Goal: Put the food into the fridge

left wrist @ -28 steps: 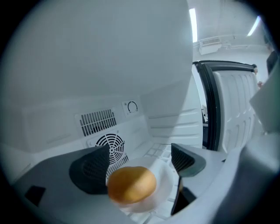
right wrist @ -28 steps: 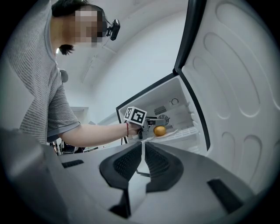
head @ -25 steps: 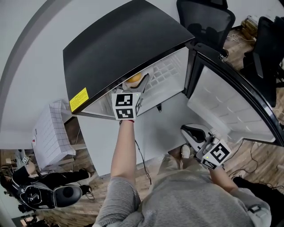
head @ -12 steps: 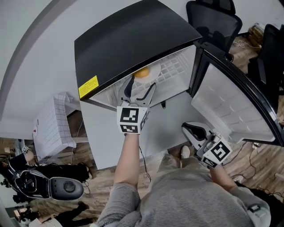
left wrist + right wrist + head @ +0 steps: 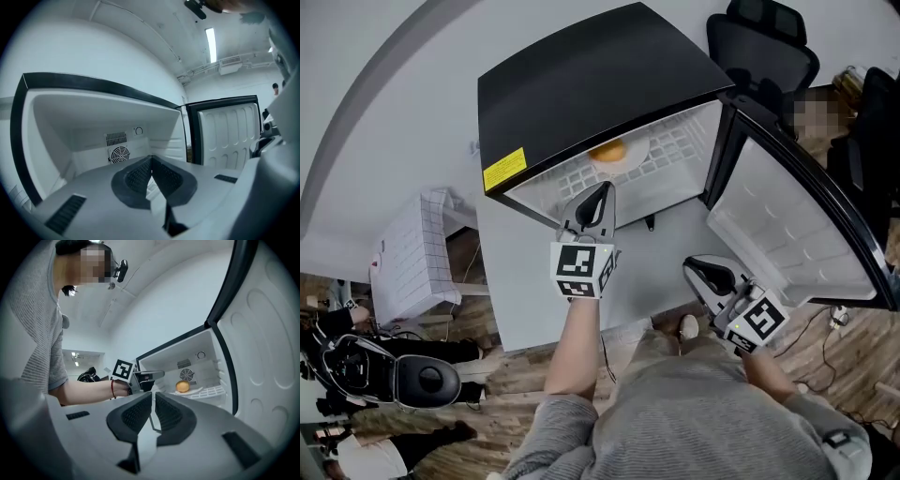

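Your black-topped white fridge (image 5: 581, 84) stands open ahead of both jaws. Your left gripper (image 5: 602, 190) has its jaws pressed together, empty. Your right gripper (image 5: 698, 272) has its jaws all but together, empty too. Just beyond the left jaws, a white plate (image 5: 633, 159) on the wire shelf (image 5: 675, 148) carries the round orange food (image 5: 607, 150).

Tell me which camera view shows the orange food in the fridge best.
The right gripper view: the orange food sits in full side view on the fridge shelf. The head view shows it from above, partly under the fridge's top. The left gripper view does not show it.
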A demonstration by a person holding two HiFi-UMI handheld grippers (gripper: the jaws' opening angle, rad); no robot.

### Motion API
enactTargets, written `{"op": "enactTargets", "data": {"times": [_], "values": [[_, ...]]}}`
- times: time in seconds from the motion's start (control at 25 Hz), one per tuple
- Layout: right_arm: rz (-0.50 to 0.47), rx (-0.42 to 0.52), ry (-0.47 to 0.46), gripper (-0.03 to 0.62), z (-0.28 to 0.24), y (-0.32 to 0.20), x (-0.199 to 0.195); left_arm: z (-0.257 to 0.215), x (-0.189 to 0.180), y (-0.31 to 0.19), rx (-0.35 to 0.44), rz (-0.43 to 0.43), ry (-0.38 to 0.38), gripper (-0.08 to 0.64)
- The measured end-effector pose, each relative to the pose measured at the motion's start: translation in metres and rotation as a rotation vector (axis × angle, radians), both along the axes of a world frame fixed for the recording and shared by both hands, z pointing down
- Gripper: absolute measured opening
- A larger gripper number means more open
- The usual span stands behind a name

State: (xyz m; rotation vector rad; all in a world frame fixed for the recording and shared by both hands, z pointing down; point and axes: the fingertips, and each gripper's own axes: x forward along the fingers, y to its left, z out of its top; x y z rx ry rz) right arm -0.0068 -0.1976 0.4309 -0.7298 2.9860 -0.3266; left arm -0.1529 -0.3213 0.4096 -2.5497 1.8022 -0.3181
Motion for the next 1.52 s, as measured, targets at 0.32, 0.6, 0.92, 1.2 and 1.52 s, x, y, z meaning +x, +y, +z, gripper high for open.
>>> {"op": "enactTargets", "data": {"times": [0.32,0.6,0.92,1.2,1.52], "values": [[-0.039,0.047,0.021,0.014,-0.016,0.008,-0.004,-0.013,0.021,0.043,0.05,0.047,0.031,0.011],[-0.065,0.092,0.028,0.014,-0.034,0.012,-0.004,-0.019,0.044,0.096,0.097,0.123,0.066,0.011],[-0.097,0.113,0.028,0.014,-0.041,0.022,-0.004,-0.018,0.069,0.154,0.098,0.143,0.137,0.011],[-0.146,0.104,0.038,0.014,-0.04,0.033,-0.004,-0.025,0.07,0.188,0.14,0.088,0.229,0.011],[-0.187,0.121,0.045,0.012,-0.041,0.043,-0.009,-0.019,0.079,0.195,0.12,0.085,0.305,0.011]]}}
